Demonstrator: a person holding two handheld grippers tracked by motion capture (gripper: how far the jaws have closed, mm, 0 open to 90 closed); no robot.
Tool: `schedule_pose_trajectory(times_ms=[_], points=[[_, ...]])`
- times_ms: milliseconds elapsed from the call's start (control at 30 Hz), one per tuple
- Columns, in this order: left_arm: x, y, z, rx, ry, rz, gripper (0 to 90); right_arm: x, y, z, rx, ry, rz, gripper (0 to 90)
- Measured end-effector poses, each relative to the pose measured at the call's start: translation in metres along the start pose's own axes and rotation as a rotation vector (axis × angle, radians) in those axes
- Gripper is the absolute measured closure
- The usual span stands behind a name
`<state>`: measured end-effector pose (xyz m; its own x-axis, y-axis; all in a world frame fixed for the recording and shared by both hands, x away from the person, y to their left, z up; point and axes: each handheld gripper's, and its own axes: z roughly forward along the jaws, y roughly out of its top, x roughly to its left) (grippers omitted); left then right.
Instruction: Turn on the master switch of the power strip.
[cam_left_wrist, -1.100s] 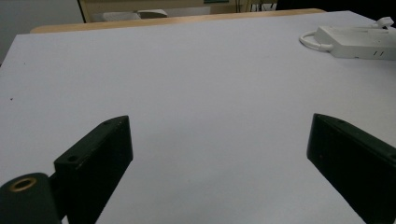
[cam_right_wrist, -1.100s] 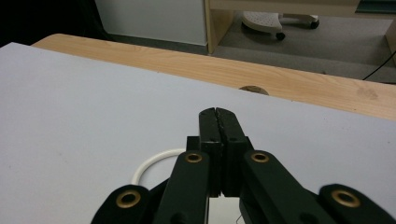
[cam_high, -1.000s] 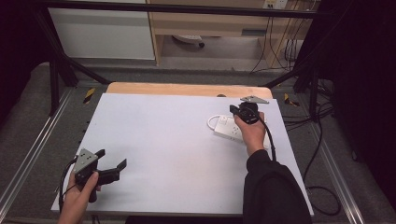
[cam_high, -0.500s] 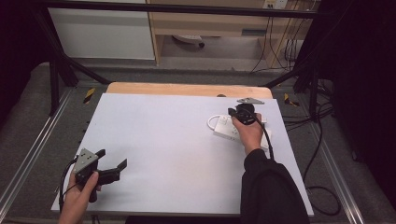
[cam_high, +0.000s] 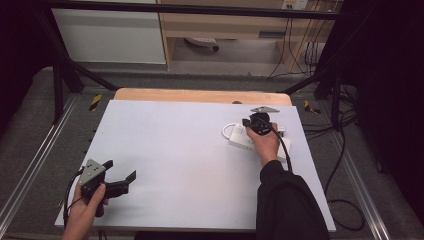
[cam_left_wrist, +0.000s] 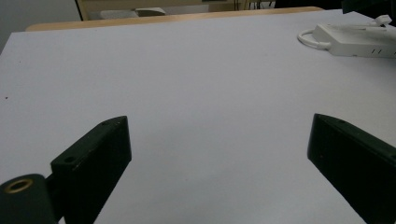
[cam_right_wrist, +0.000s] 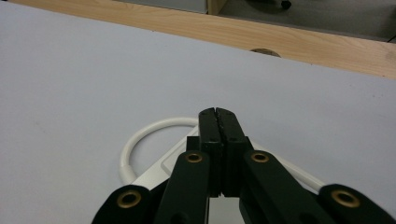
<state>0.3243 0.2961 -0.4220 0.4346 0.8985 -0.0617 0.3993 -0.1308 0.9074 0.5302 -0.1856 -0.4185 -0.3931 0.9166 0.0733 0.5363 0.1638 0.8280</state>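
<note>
While pressed closed, right gripper (cam_right_wrist: 217, 113) | over power strip (cam_high: 239, 139) | markings unreadable

Seen from the high view, the flat white rectangular counter (cam_high: 190, 165) carries everything, with a pale wooden strip (cam_high: 200, 96) running along its far edge at twelve o'clock. The white plastic power strip (cam_high: 240, 140) lies on the counter toward two o'clock, near the right edge, and its looped white cable (cam_high: 226, 131) curls off its end on the nine o'clock side. The right tongs (cam_high: 248, 121) sit directly over that end of the power strip, the loop just ahead of their tips (cam_right_wrist: 217, 116). The left tongs (cam_high: 121, 176) rest over the counter near the front left corner, around eight o'clock, well apart from the power strip, which lies at their one o'clock (cam_left_wrist: 357, 39).
</note>
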Motion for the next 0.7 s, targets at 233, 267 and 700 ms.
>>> schedule_pose_trajectory(times_ms=[233,267,700], points=[[0.000,0.000,0.000,0.002,0.001,0.000,6.3,0.003,-0.004,0.008,0.017,0.000,-0.001,90.0],[0.000,0.000,0.000,0.002,0.001,0.000,6.3,0.004,-0.004,0.009,0.020,0.001,-0.003,90.0],[0.000,0.000,0.000,0.001,-0.001,0.001,6.3,0.007,-0.007,0.015,0.034,0.004,-0.006,90.0]])
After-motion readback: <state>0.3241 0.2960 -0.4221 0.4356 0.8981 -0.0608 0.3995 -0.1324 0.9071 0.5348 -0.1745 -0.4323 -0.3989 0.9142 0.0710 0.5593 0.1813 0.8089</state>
